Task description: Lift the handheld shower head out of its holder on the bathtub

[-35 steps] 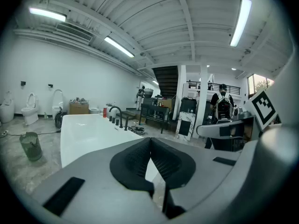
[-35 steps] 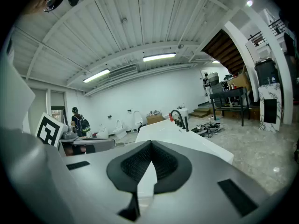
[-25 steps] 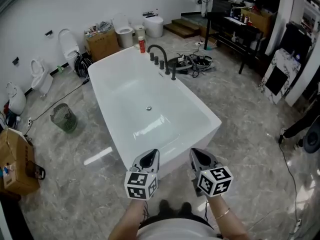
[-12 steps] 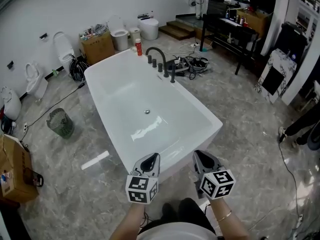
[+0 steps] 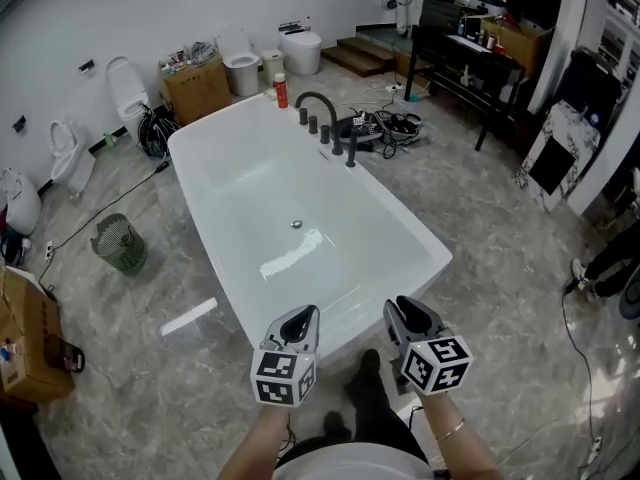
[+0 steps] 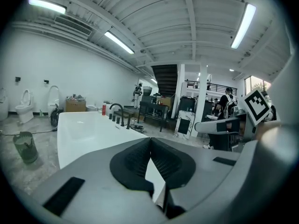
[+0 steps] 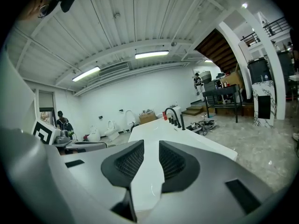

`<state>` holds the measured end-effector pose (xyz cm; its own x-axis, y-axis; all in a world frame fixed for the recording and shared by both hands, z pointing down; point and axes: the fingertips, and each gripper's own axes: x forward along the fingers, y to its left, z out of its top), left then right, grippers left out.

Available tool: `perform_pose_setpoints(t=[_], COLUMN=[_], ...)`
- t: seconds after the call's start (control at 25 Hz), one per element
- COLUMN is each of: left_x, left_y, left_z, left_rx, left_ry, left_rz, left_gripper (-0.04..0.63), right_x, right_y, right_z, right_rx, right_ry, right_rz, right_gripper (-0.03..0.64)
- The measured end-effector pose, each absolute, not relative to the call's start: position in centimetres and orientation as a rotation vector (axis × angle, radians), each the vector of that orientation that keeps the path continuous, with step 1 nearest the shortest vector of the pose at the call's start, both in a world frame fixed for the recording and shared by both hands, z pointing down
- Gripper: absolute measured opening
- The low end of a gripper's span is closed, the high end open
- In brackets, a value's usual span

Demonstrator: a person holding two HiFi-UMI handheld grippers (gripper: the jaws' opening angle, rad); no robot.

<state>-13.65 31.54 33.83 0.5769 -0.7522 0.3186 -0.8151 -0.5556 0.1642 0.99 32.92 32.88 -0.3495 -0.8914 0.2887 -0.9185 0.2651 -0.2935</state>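
- Since a second ago my shoe [image 5: 366, 366] has come into sight between my arms, and both tongs sit a little lower against the near end of the bathtub [image 5: 240, 178].
- My left tongs [image 6: 150, 141] are closed, ribbed black pads meeting at the tips, gripping nothing.
- My right tongs [image 7: 151, 148] are opening, and only the tub's rim shows through the gap; they touch nothing.
- At 12 o'clock, well away on the tub's right rim, the handheld shower head [image 5: 350, 151] stands upright in its holder, a slim black stick nearest me in a row of fittings behind a curved black spout [image 5: 315, 95].
- Glossy white tub, rounded corners, smooth walls.
- Grey marbled floor [image 5: 480, 228] lies open at 3 o'clock; a wire bin [image 5: 118, 243] stands at 10 o'clock.
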Motion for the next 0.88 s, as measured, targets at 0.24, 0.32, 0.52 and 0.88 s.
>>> perform_pose_setpoints(t=[0.24,0.32,0.52,0.88], left_x=[-11.1,-10.1,-6.9,-1.1], left_y=[24.2,20.7,11.8,-4.1], left_z=[36.2,36.9,38.7,41.5], left_rx=[2.480,2.465,2.414,2.342], left_ry=[-1.309,-1.312,-1.332,-1.393], left_rz=[0.330,0.336,0.359,0.397], left_gripper=[0.020,0.020,0.020,0.020], right_x=[3.3,4.3,7.9,14.9], right_y=[24.8,21.0,11.1,-7.0], right_z=[34.9,35.4,36.8,39.6], right_rx=[1.701,1.685,1.657,1.599], right_ry=[-2.456,-2.456,-2.449,-2.459], right_rz=[0.628,0.615,0.622,0.617], right_gripper=[0.118,0.118,0.118,0.118])
